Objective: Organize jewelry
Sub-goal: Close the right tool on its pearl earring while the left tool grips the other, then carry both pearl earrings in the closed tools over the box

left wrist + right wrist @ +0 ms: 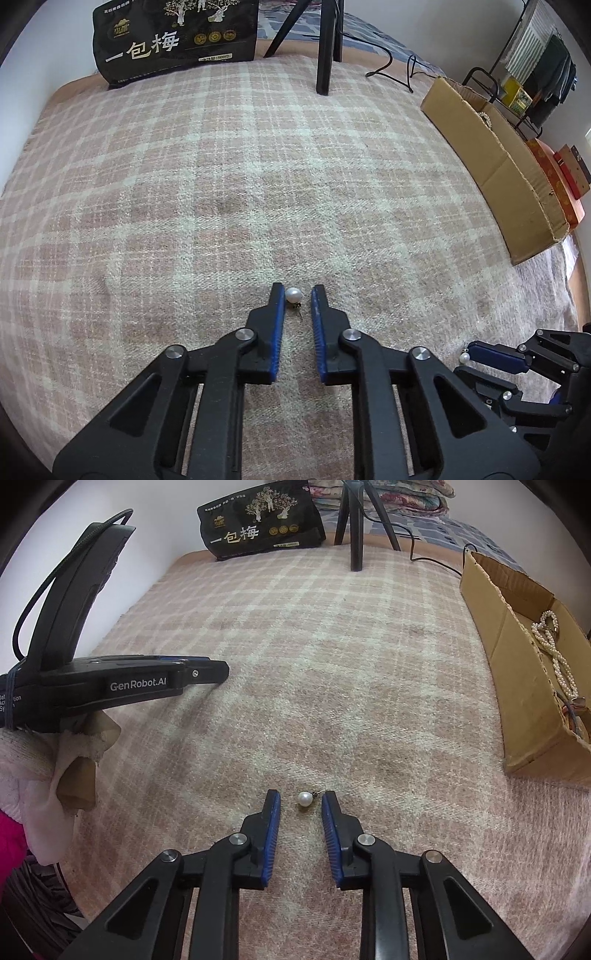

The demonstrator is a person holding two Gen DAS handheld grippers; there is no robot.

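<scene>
Both my grippers, left (297, 291) and right (300, 797), gape over separate pearl earrings (294, 294) (304, 798) near the blanket's (221, 184) front edge; next, squeeze gently.

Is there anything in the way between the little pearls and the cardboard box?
Nothing visible. Each pearl earring lies on the blanket between an open gripper's fingers, left gripper, right gripper. Only bare plaid blanket lies between them and the cardboard box holding the pearl necklace.

Soft even daylight, fisheye-warped edges
</scene>
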